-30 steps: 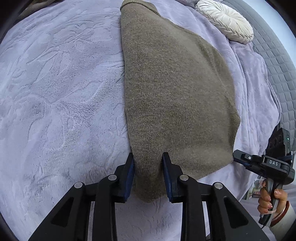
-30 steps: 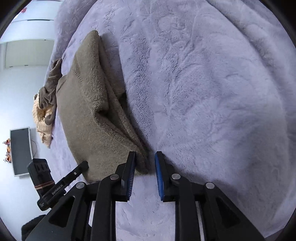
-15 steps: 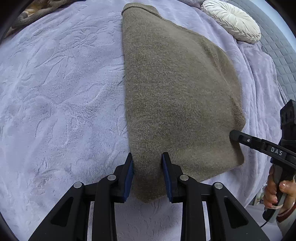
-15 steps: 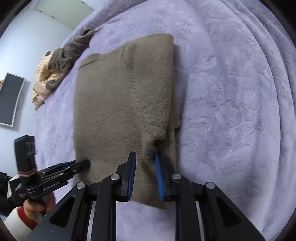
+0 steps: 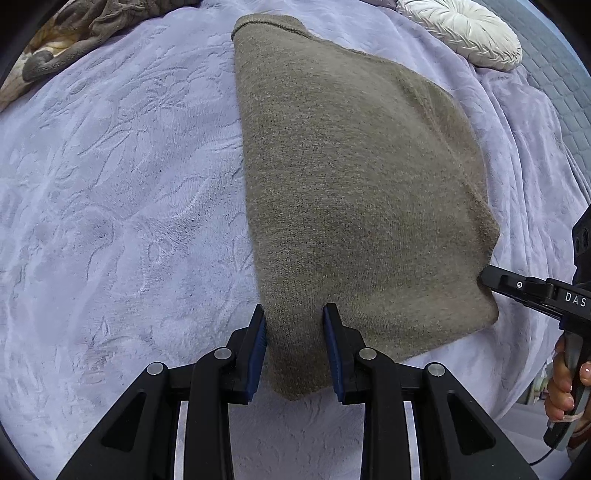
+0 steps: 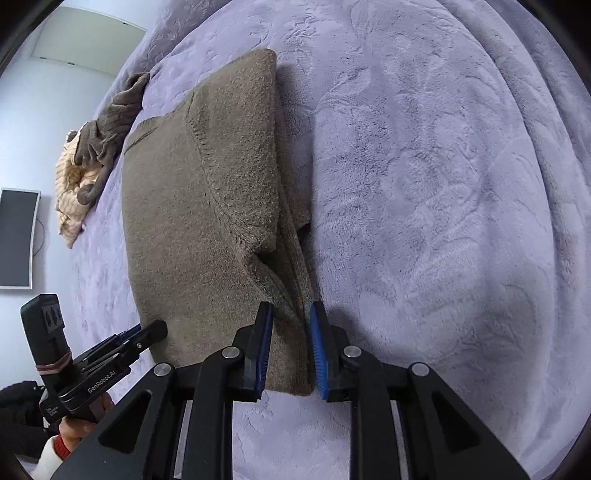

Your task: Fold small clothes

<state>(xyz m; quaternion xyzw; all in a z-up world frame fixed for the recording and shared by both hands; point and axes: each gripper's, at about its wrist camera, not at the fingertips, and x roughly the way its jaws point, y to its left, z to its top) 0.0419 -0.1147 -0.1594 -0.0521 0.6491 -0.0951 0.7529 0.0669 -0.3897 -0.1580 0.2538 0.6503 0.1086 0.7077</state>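
An olive-brown knitted sweater (image 5: pixel 351 192) lies partly folded on the lilac bedspread (image 5: pixel 122 206). My left gripper (image 5: pixel 294 321) has its jaws around the sweater's near left corner, with the knit filling the gap between the pads. In the right wrist view the sweater (image 6: pixel 199 221) shows a sleeve folded over its right side. My right gripper (image 6: pixel 291 319) is closed on the bunched near right hem. Each gripper shows in the other's view: the right one (image 5: pixel 532 295) at the sweater's right edge, the left one (image 6: pixel 122 343) at its left edge.
A pile of brown and cream clothes (image 6: pixel 92 162) lies at the far left of the bed, also showing in the left wrist view (image 5: pixel 66 44). A white round cushion (image 5: pixel 461 33) sits at the headboard. A dark monitor (image 6: pixel 16 236) hangs on the wall.
My right gripper moved in from the bare bedspread onto the sweater's right hem and closed on it. The left gripper kept its place on the left corner; the sweater lies flatter.
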